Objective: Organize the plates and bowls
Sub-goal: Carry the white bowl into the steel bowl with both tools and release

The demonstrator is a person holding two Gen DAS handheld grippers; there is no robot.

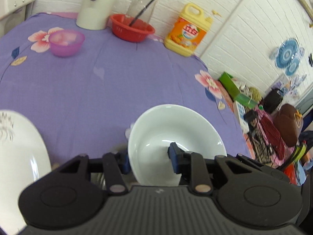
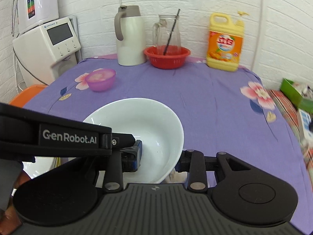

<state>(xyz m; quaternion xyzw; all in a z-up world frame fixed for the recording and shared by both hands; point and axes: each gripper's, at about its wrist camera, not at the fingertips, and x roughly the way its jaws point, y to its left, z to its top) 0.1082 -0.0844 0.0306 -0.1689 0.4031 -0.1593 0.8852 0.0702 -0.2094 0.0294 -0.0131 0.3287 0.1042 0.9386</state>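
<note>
I have both grippers, left [image 1: 149, 157] and right [image 2: 158, 161], clamped on opposite rims, steadying the bowl [image 1: 172, 129] at lower centre.

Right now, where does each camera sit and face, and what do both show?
Left wrist: on the left tool, facing down across the purple table towards its right corner; own fingers straddle the white bowl.
Right wrist: on the right tool, facing the back wall; own fingers straddle that bowl, left tool crosses in.
Shared: white bowl, red basket, yellow bottle.
</note>
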